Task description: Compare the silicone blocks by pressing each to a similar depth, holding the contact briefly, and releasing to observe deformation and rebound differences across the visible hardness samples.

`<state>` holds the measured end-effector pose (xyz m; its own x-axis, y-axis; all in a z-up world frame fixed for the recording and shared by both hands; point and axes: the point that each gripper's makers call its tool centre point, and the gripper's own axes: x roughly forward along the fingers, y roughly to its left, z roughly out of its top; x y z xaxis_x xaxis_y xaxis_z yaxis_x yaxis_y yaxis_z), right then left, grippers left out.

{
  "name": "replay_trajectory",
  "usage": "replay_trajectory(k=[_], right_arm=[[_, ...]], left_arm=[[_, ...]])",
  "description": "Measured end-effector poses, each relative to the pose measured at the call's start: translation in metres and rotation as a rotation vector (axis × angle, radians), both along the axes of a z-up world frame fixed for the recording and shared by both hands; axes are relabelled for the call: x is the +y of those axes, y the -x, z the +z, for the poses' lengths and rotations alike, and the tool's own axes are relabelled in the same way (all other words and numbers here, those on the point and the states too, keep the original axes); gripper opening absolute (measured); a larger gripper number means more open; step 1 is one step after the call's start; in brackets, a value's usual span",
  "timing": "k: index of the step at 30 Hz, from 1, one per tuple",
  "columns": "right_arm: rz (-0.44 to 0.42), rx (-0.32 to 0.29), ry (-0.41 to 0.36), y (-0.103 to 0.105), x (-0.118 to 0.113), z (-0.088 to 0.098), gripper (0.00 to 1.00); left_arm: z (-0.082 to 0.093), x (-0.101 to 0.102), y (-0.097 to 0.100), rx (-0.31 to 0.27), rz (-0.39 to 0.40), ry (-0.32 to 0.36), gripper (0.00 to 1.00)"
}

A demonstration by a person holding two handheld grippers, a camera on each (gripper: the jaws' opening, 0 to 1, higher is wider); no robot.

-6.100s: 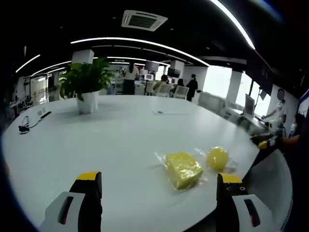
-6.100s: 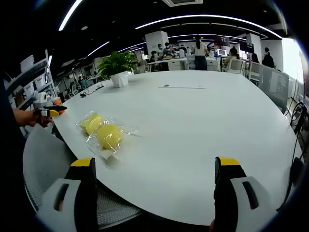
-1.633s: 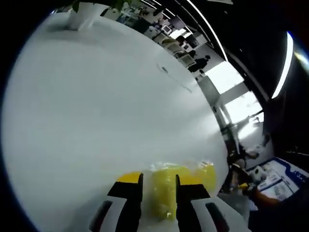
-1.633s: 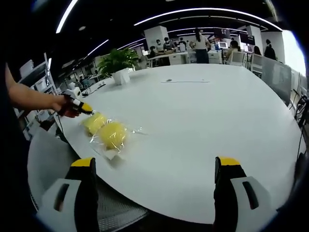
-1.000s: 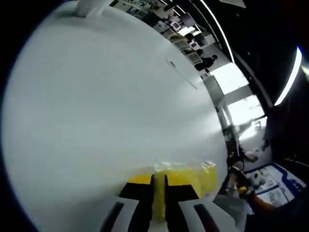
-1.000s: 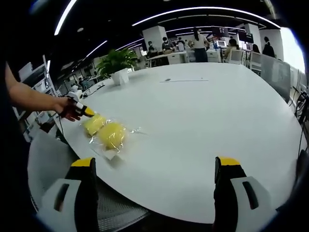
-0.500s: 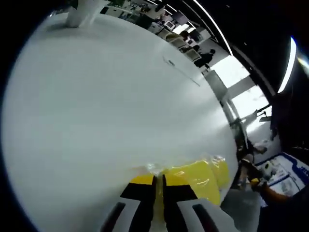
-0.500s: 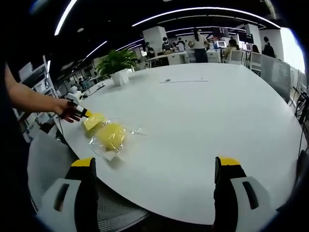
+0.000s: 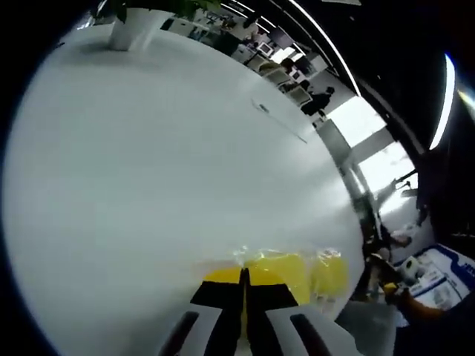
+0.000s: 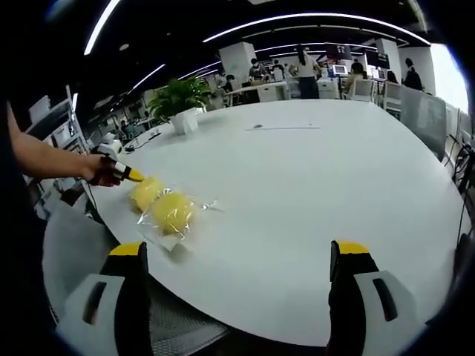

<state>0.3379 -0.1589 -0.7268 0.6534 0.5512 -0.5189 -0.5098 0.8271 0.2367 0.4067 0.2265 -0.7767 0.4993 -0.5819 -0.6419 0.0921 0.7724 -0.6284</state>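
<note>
Silicone blocks: I see two yellow samples, each in clear wrap, lying side by side near the edge of the white table. The square block sits just ahead of my left gripper, whose jaws are pressed together, tips at its near edge. The round block lies beside it. My right gripper hangs well apart, jaws spread wide, nothing between them.

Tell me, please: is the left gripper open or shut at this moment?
Shut. In the left gripper view the jaws of the left gripper meet with almost no gap, at the edge of the yellow silicone block; whether bag film is pinched between them cannot be told.
</note>
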Motion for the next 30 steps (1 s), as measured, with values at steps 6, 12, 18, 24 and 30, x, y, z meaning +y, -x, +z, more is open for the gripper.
replay_trajectory(k=[6, 12, 18, 24, 30], right_arm=[[-0.011, -0.016, -0.014, -0.005, 0.001, 0.006, 0.96], [-0.003, -0.024, -0.020, -0.006, 0.007, 0.008, 0.96], [-0.003, -0.037, -0.031, -0.005, 0.011, 0.012, 0.96], [-0.009, -0.065, -0.020, -0.007, 0.016, 0.020, 0.96], [0.013, -0.081, -0.035, -0.010, 0.023, 0.027, 0.96]], left_arm=[[0.020, -0.002, 0.001, -0.087, 0.043, 0.036, 0.00], [0.048, -0.010, -0.002, -0.192, 0.031, 0.024, 0.00], [0.082, -0.024, -0.004, -0.319, -0.025, -0.019, 0.00], [0.104, -0.026, -0.008, -0.404, -0.048, -0.049, 0.00], [0.124, -0.030, -0.006, -0.461, -0.072, -0.074, 0.00]])
